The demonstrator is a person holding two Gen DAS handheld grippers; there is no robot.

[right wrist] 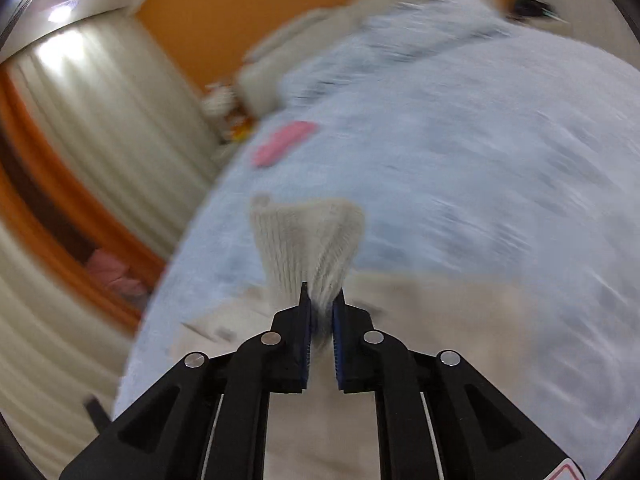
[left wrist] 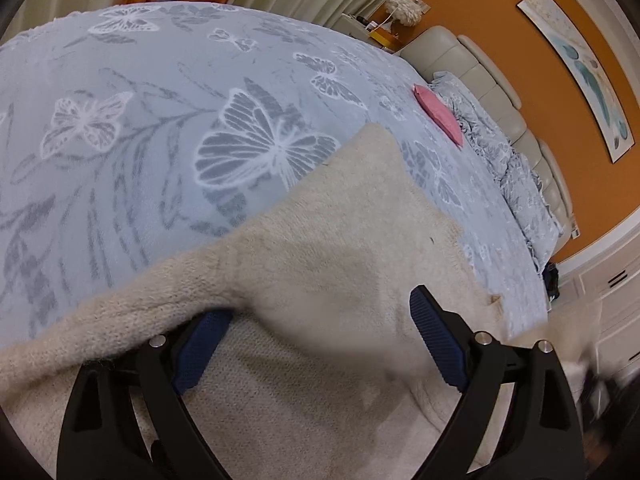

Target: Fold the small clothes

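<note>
Currently, step: I judge a fold in progress on the cream fuzzy knit garment [left wrist: 320,264], one ribbed end lifted to be carried over the body.
Garment location: spread on the pale blue butterfly-print blanket [left wrist: 160,128], near the edge closest to me; a flap of it drapes over the left tool.
Left gripper [left wrist: 320,336]: fingers spread wide, blue ribbed pads [left wrist: 438,346] apart, cloth lying between and over them, not pinched as far as I can see.
Right gripper [right wrist: 322,312]: clenched on the ribbed cuff-like end [right wrist: 308,236], which fans out beyond the tips.
Right view quality: heavily blurred, so I read the landing zone from the left view only.
Other item: flat pink folded cloth [left wrist: 440,114] well apart, toward the beige padded headboard [left wrist: 492,92]; I leave it alone.
Technique, my judgement: keep the right pinch firm and travel low so the knit does not sag or twist.
Technique, left: press or pin the body flat as an anchor before the lifted end is laid down.
Risk: fuzzy knit may drag on the fleece and bunch; lay it, don't slide it.
</note>
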